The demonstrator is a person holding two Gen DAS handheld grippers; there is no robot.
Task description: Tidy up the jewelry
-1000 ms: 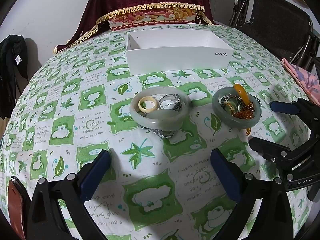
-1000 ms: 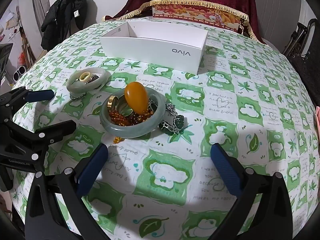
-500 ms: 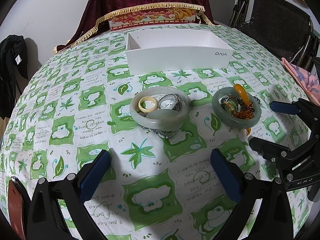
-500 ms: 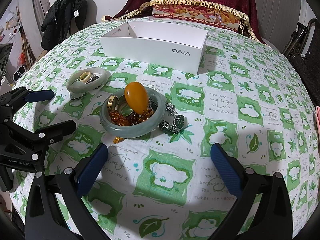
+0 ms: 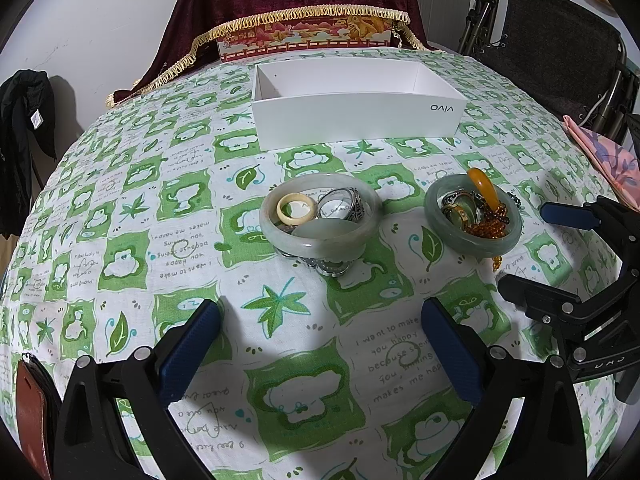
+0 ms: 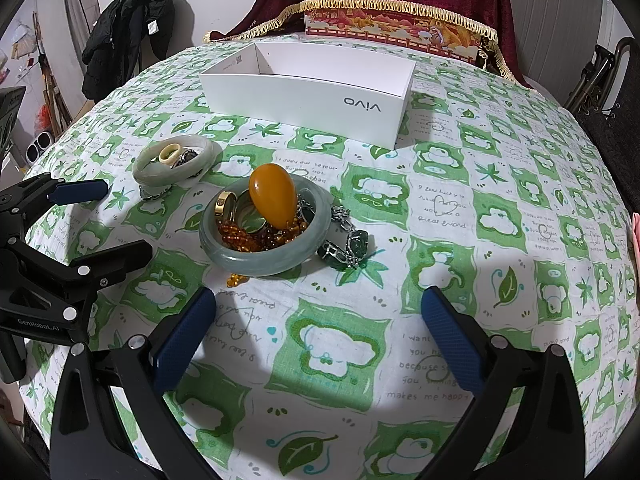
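— Both of your tongs are spread wide and carrying nothing: your left gripper (image 5: 320, 344) hangs over bare cloth short of the pale jade bangle (image 5: 319, 217), your right gripper (image 6: 320, 336) short of the darker jade bangle (image 6: 265, 232).

— Has anything shifted in the last second?

— Nothing. Your grippers sit where they were and no piece has moved, so the sorting hasn't begun.

— Where's the jewelry, then?

— The pale bangle rings a cream ring (image 5: 295, 209) and a silver ring (image 5: 340, 206). The darker one holds an amber pendant (image 6: 273, 193), a gold ring (image 6: 223, 205) and amber beads (image 6: 260, 236), with a green-stone chain (image 6: 347, 245) touching its outer edge. Beyond them, your white box (image 5: 356, 106) looks empty.

— So my next move?

— Probably reach forward and close on one small piece. The bangles crowd them, so expect a tight pinch.
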